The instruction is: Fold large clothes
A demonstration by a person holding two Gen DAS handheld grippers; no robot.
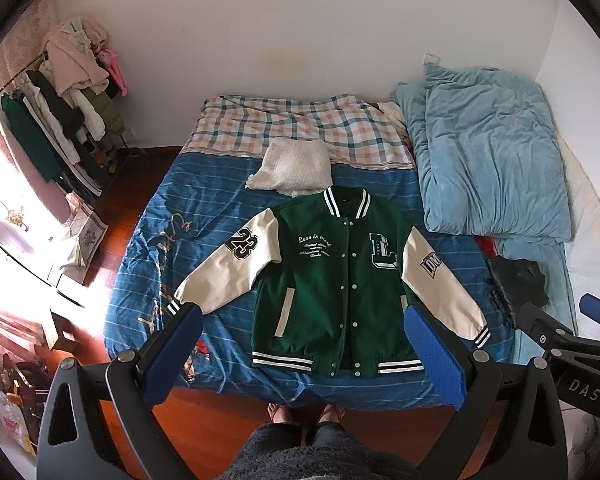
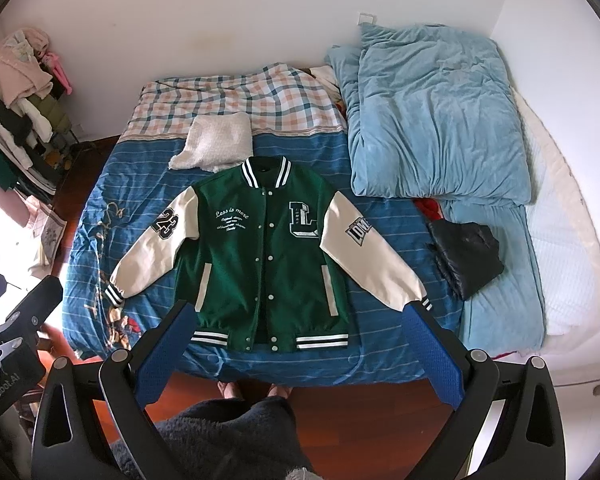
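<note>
While the jacket (image 1: 336, 280) lies flat and snapped shut, front up, in the middle of the bed (image 1: 140, 280) with both cream sleeves splayed outward, both tongs hang above the near edge and grasp nothing: left gripper (image 1: 304, 320) spread wide, right gripper (image 2: 296, 320) likewise. Folding not yet begun. Risks, as judged: the fabric looks thick and the ribbed hem and cuffs springy, so a fold may reopen once let go; a pinch at a cuff alone would likely drag the sleeve in a twist rather than lay it across the chest. The hem sits close to the bed edge, so a careless pull toward the person could slide it off. The white knit (image 1: 292, 168) touches or overlaps the collar, which is a snag risk when the top is folded down. The black garment (image 2: 464, 252) is well apart.
</note>
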